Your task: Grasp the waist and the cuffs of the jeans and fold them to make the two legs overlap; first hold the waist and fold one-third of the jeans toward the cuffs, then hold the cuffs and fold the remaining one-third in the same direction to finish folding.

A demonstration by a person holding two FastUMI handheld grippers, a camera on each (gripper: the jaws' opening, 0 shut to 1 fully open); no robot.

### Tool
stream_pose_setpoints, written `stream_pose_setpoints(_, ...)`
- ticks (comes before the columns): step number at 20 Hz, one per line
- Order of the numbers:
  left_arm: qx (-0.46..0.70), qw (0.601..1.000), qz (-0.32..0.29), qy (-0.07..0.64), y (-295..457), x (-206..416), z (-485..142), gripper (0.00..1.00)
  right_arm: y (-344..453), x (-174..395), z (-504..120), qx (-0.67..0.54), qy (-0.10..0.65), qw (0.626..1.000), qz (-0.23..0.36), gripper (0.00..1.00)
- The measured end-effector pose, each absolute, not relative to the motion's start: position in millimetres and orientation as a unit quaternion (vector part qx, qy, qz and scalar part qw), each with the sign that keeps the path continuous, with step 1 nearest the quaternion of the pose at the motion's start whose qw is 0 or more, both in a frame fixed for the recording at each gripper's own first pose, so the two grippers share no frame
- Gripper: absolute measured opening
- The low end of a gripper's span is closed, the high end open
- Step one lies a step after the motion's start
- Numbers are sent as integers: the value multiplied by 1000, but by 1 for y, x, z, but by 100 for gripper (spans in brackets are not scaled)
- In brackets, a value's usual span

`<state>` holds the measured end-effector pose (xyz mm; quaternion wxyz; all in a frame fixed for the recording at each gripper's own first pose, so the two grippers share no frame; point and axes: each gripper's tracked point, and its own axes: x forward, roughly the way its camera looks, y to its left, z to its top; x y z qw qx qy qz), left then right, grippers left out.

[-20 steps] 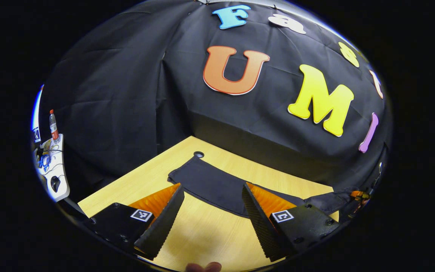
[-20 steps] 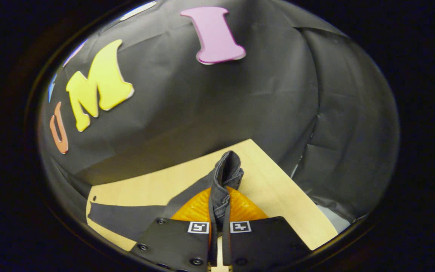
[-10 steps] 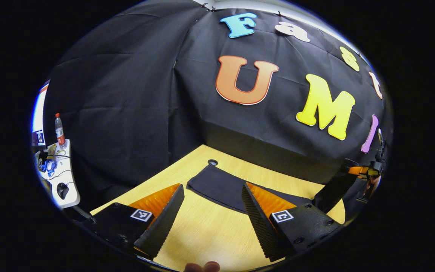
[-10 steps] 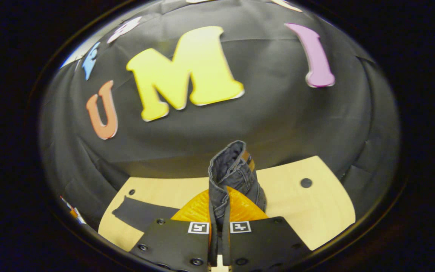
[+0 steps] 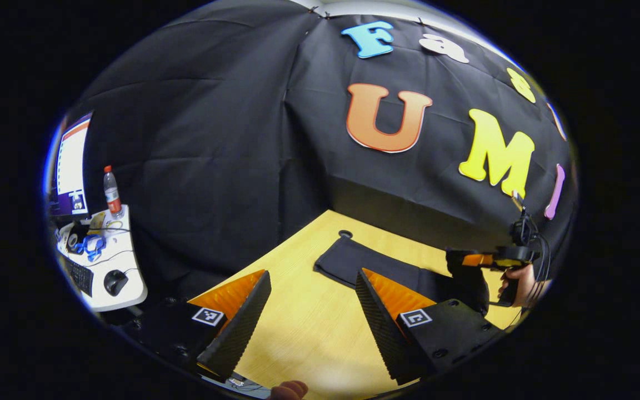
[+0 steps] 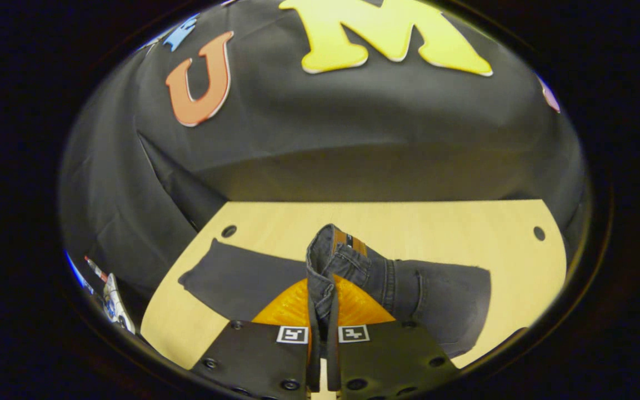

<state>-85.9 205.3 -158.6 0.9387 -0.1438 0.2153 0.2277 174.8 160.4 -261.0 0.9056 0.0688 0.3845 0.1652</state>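
Note:
Dark jeans (image 6: 231,278) lie along the wooden table (image 6: 409,222). My right gripper (image 6: 320,286) is shut on the waistband (image 6: 334,244), which stands up between its fingers, lifted off the table. To its right the upper part of the jeans (image 6: 442,300) drapes down. In the left gripper view my left gripper (image 5: 312,274) stands open above bare table, short of the cuff end (image 5: 348,258). Farther right, a hand (image 5: 520,280) holds the right gripper (image 5: 478,260) with dark cloth hanging from it.
Round holes sit near the table's corners (image 6: 229,230) (image 6: 539,233). In the left gripper view a white side desk (image 5: 125,289) at the left carries a bottle (image 5: 111,191), a mouse (image 5: 114,280) and a monitor (image 5: 73,166). The black cloth wall rises close behind the table.
The right gripper has swung left with the waistband, so the jeans now spread on both sides of it. The left gripper has turned left, staying open; the right gripper and hand came into its view.

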Motion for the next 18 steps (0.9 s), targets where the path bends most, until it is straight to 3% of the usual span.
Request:
stream_pose_setpoints(5, -193, 920, 255, 228, 217, -97, -181, 100, 179, 165, -307, 3, 415, 896, 157, 1)
stream_pose_setpoints(8, -204, 915, 255, 237, 219, -95, -190, 99, 180, 158, -317, -16, 432, 886, 167, 6)
stream_pose_setpoints(10, -204, 914, 253, 241, 222, -89, -192, 99, 186, 152, -317, -7, 435, 881, 184, 17)
stream_pose_setpoints(11, -205, 915, 252, 241, 221, -85, -192, 99, 190, 150, -318, -8, 435, 881, 188, 28)
stream_pose_setpoints(13, -210, 915, 244, 243, 221, -74, -194, 99, 201, 142, -316, -2, 437, 874, 211, 30)
stream_pose_setpoints(18, -237, 912, 228, 244, 222, -42, -206, 99, 202, 107, -248, 57, 411, 876, 245, 82)
